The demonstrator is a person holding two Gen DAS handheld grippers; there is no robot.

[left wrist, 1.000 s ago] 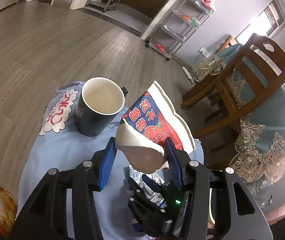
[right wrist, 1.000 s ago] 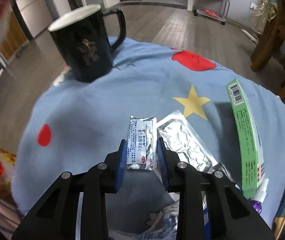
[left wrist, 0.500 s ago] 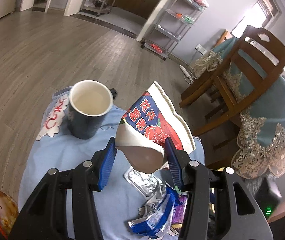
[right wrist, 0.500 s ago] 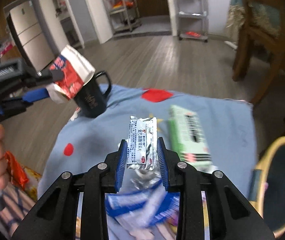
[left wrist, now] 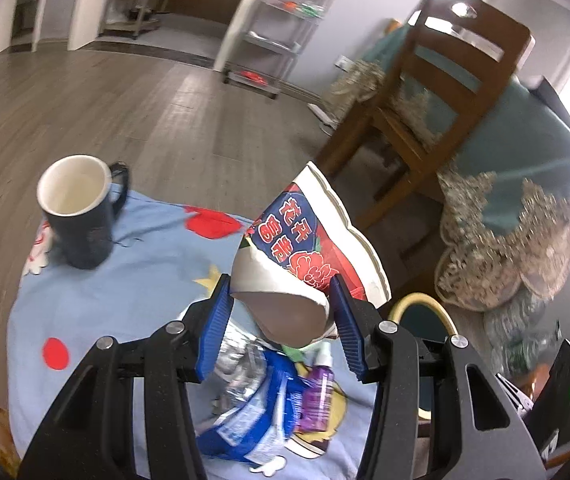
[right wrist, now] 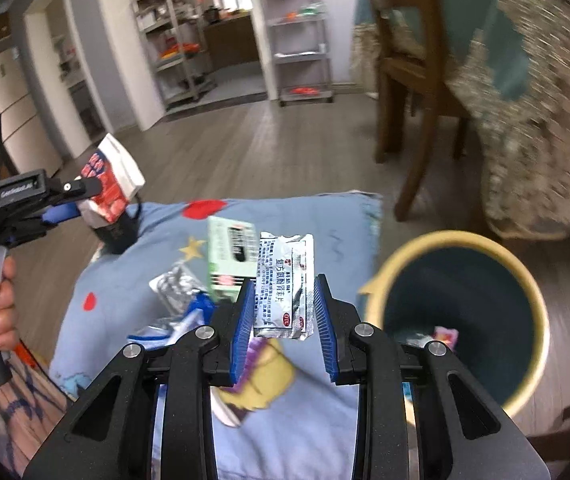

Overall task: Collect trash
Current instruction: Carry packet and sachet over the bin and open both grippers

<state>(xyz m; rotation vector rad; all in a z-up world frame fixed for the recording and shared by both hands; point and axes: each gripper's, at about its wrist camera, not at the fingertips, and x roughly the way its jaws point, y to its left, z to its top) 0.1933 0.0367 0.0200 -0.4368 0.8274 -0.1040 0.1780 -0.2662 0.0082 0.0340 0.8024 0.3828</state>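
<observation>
1. Dark mug stands near the far left edge of the blue-clothed worktop; green box, foil blister and blue wrapper lie mid-cloth. Bin sits off the right edge.
2. Left hand-held gripper clamps a torn red-white carton, Chinese print, unreadable.
3. Right hand-held gripper pinches a silver sachet, blue print, raised near the bin.

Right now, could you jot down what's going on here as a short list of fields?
left gripper: shut on a torn red and white packet
right gripper: shut on a silver sachet
bin: beside the table, open, some scraps inside
table cloth: mug, green box, blue wrapper, purple bottle
</observation>
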